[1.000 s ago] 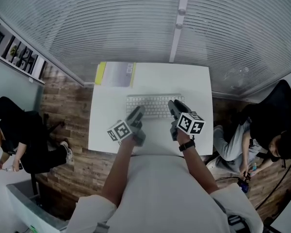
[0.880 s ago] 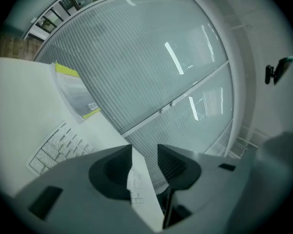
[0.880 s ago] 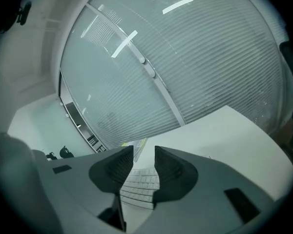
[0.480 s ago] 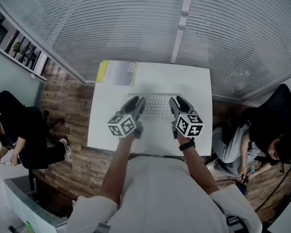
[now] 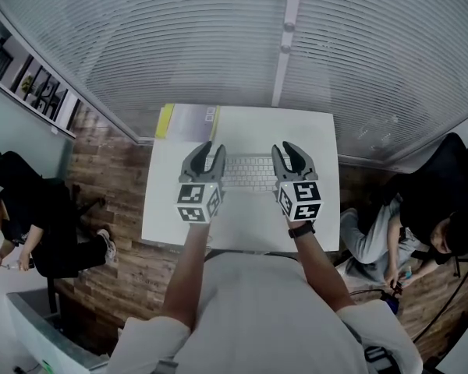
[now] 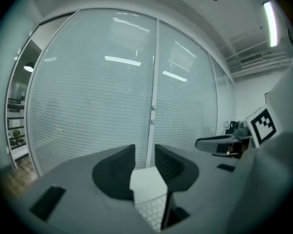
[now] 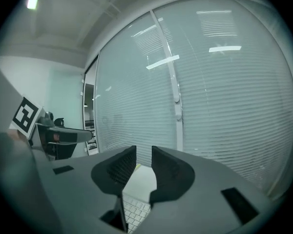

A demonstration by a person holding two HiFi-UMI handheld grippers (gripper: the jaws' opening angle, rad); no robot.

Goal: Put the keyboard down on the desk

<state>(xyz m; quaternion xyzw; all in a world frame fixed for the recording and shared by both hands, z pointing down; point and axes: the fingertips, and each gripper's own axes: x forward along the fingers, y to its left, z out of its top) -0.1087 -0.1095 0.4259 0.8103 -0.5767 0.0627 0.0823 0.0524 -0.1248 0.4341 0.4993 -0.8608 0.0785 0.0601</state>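
Our left gripper (image 6: 145, 152) is empty. Its jaws have just been closing toward each other, but a narrow gap remains between them and nothing sits in it. Through that gap we see only a strip of white surface and a few keys lower down. Our right gripper (image 7: 143, 155) is in the same state: its jaws have just been closing, they stand apart, and nothing is between the pads. Both grippers point roughly level toward the window blinds (image 5: 218, 37), side by side, clear of what lies beneath them.

Below and between them lies the keyboard (image 5: 249, 174), white and flat on the white tabletop (image 5: 238, 228), its long side running across in front of us. In the head view the left gripper hangs over its left end and the right gripper over its right end, and neither touches it. At the back left corner of the tabletop lies a grey sheet with a yellow edge (image 5: 189, 121), apart from the keyboard.

We judge the task to be done, or very nearly. The keyboard rests on the tabletop and neither gripper holds it. Nothing seems left to do with the keyboard itself. The grippers cover its two ends, so we cannot tell whether it lies quite square to the tabletop's edge.
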